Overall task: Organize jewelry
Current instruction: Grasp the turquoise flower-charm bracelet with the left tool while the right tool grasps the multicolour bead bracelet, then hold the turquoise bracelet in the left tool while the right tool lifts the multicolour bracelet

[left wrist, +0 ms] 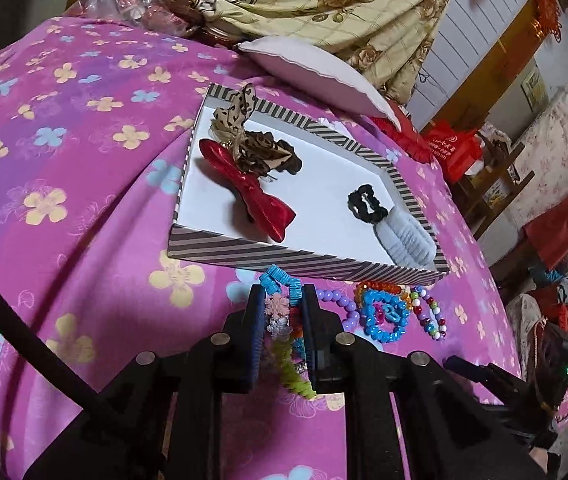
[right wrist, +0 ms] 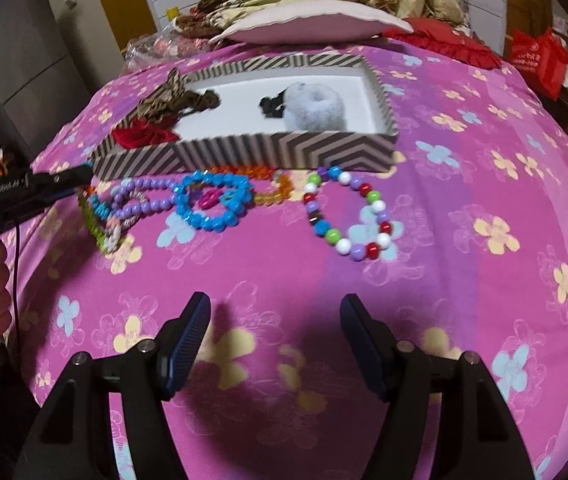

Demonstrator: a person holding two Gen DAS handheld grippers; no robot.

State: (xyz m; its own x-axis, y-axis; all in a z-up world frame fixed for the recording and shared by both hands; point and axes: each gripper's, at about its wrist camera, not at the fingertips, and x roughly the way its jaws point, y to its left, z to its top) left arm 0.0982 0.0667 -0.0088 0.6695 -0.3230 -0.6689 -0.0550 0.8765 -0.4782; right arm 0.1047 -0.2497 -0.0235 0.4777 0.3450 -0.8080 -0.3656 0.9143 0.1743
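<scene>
The jaws of the left gripper [left wrist: 282, 320] are clamped on a multicoloured coiled hair tie [left wrist: 284, 320], a ribbed cord in blue, orange and green with small flower charms, which hangs between the pads just in front of the near wall of the striped box [left wrist: 244, 252]. The right gripper [right wrist: 276, 344] stands with its jaws wide and nothing between them, above bare pink flowered bedsheet [right wrist: 464, 160] well in front of the box.

Judging by what already lies inside the box, the sorting is partly done: a red bow [left wrist: 252, 196] and a leopard-print bow [left wrist: 244, 136] sit toward its left end, a black scrunchie [left wrist: 368, 204] and a grey fluffy scrunchie [left wrist: 408, 240] toward its right.

Still outside, on the sheet just in front of the box's near wall, are a purple bead bracelet [right wrist: 144, 200], a blue bead bracelet [right wrist: 212, 204], an orange bead strand [right wrist: 268, 184] touching the wall, and a mixed-colour bead bracelet [right wrist: 348, 216] furthest right. So the held tie needs carrying over the wall, and at least four beaded pieces probably remain. Whether they belong in the same box cannot be told.
</scene>
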